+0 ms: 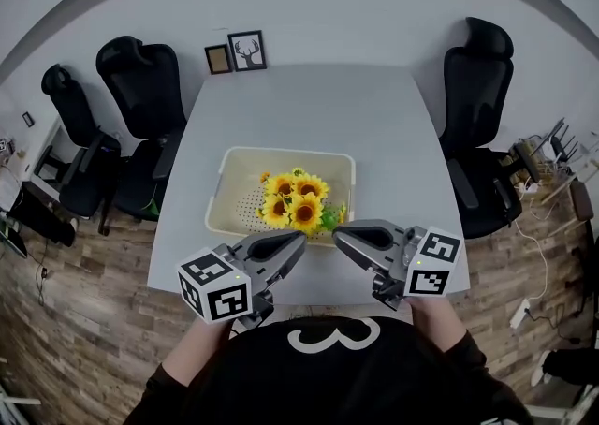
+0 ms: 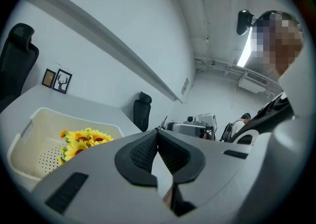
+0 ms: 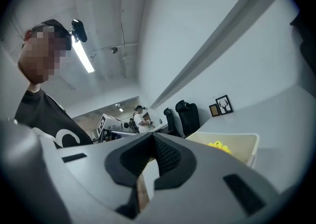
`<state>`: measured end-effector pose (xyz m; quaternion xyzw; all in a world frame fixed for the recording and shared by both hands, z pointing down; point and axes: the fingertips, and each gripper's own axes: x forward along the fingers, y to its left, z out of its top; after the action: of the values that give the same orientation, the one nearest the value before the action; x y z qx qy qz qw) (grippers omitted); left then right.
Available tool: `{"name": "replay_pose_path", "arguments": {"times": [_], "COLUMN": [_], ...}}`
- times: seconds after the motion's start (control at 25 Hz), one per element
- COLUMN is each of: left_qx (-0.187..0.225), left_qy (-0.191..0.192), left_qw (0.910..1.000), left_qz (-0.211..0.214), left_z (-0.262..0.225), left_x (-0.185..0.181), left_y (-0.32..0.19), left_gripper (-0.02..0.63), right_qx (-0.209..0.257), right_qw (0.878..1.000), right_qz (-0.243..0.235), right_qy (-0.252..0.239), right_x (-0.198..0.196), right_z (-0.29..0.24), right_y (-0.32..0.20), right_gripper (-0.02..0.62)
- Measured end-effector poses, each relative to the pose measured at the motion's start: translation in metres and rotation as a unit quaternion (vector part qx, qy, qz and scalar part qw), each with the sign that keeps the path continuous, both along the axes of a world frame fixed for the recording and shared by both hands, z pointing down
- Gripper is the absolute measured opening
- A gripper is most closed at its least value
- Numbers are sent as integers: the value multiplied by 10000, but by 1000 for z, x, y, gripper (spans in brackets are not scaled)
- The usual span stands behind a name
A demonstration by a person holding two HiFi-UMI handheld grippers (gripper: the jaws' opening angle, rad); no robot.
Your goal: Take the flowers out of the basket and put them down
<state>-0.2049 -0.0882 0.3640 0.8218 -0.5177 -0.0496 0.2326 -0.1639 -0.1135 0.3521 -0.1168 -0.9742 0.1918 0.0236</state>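
1. Head view shows the flowers (image 1: 296,200), a bunch of yellow sunflowers, lying in the basket (image 1: 234,191) toward its near right corner. The basket sits mid-worktop (image 1: 309,105).
2. Your left claw (image 1: 299,240) and right claw (image 1: 339,232) hover just short of the basket's near rim. Their tips point toward each other, and neither touches the flowers.
3. Both gripper views show the pads pressed together with nothing between them. You must spread a claw before you can take hold.
4. The bunch looks light and probably artificial. The petals look soft and easy to crush, so the heads offer no firm hold.
5. Take hold low, at the leaves (image 1: 329,219) showing green on the bunch's near right side, where the stems likely gather. Avoid the blooms.
6. The stems are probably thin and bendy. Pinch where several run together, or one flower may slip out and droop.
7. The basket looks like thin, light plastic with a perforated floor. It may slide, or lift along if a leaf catches. Your free claw could steady the rim.
8. Bare worktop lies on both sides of the basket, so you have room to lay the bunch down.
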Motion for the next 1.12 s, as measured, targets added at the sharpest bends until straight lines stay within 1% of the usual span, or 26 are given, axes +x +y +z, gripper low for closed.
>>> {"name": "replay_pose_path", "arguments": {"times": [0.16,0.48,0.56,0.68,0.84,0.92,1.0,1.08,1.12], "left_qx": [-105,-445,-483,-531,-657,-756,-873,-1008,-1090], "left_qy": [80,-305,-486,-888,-1472,-1619,-1585,-1377,-1230], "left_qw": [9999,9984,9976,9946,9868,9836,9832,9851,9861], "left_qz": [-36,-151,-120,10,178,250,252,220,234], "left_z": [6,32,38,49,68,79,88,96,102], "left_x": [-34,-99,-111,-122,-139,-148,-157,-165,-168], "left_y": [-19,-49,-56,-65,-79,-86,-92,-99,-104], "left_gripper": [14,14,14,14,14,15,15,17,28], "right_qx": [-36,-204,-252,-319,-402,-440,-477,-522,-549], "right_qw": [9998,9981,9977,9971,9959,9953,9947,9939,9934], "right_qz": [171,409,446,486,580,635,675,719,744], "right_qy": [140,405,440,496,564,586,619,659,679], "right_x": [-22,-62,-70,-78,-85,-87,-88,-88,-88], "right_z": [5,23,28,36,44,46,49,53,56], "right_y": [-18,-44,-48,-52,-59,-63,-64,-64,-65], "right_gripper": [8,8,8,8,8,8,8,8,8]}}
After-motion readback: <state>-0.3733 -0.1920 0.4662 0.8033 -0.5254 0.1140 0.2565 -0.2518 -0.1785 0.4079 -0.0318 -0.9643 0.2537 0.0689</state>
